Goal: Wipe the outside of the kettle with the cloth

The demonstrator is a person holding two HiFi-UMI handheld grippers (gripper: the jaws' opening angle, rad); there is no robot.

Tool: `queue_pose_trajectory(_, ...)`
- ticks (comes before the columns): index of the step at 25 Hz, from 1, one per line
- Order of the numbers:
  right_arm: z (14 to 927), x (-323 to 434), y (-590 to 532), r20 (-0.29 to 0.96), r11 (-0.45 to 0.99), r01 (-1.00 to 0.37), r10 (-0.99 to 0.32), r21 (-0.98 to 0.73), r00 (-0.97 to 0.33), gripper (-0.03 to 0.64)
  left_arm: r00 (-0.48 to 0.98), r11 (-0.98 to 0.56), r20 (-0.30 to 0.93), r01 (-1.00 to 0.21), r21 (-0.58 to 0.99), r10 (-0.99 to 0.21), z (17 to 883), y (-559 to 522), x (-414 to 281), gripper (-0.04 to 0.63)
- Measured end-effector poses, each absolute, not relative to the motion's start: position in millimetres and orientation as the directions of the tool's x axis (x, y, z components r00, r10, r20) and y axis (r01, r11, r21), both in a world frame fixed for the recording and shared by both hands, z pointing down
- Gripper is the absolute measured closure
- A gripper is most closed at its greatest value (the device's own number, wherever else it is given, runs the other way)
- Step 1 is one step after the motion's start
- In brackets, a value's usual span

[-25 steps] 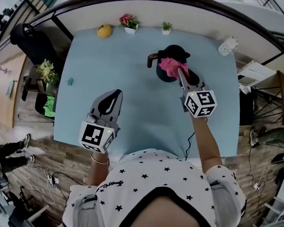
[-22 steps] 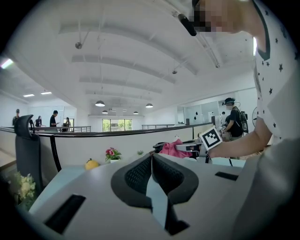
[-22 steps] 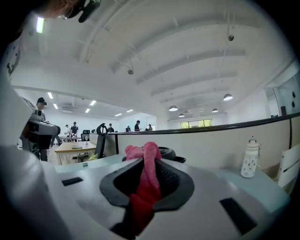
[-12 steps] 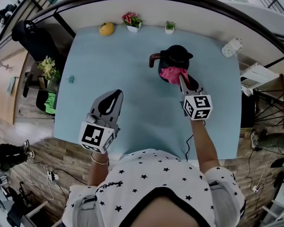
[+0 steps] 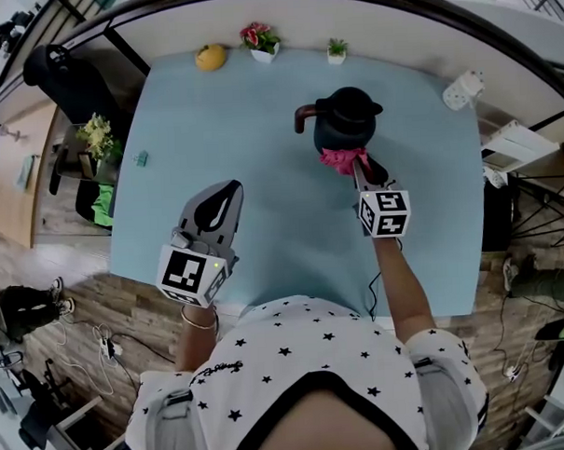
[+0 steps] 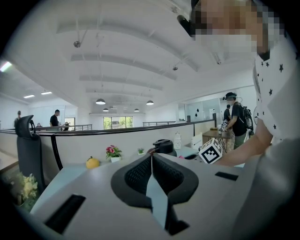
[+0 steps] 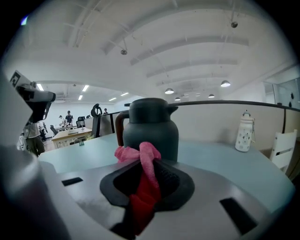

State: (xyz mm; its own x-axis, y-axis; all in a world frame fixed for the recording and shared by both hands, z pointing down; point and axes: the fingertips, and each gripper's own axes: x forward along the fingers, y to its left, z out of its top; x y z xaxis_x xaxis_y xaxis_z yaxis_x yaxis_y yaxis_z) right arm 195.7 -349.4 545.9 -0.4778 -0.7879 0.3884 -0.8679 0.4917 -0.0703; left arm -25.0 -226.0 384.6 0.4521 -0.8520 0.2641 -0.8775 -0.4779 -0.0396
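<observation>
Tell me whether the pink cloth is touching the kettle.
Cannot tell. In the head view the cloth, held in the right tongs, borders the kettle on its near side with no visible gap; the right gripper view only overlaps them.

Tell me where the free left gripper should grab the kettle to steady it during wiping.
Probably the brown handle. It arches out from the kettle on the side facing the left gripper, clear of the round body. Come in from the left, opening the jaws first, since they are together. The right gripper holds the cloth at the kettle's near side, out of that path.
</observation>
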Motion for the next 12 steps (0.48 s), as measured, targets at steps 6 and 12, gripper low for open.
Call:
queue_pose_trajectory(6,575.1,196.4,-350.3,0.454,0.487,-0.871,-0.764,-0.061,-0.459,0.560,0.437,-0.464,0.273,-0.885,-0.040,-0.857,386.9,-224.5,-27.4,0.563)
queue_pose_trajectory(12,597.8,197.0,-352.1,0.496,0.476,-0.877,-0.749,-0.061,-0.440,0.560,0.429,-0.458,0.273,-0.888,-0.046,-0.861,385.2,-222.9,-29.0,0.563)
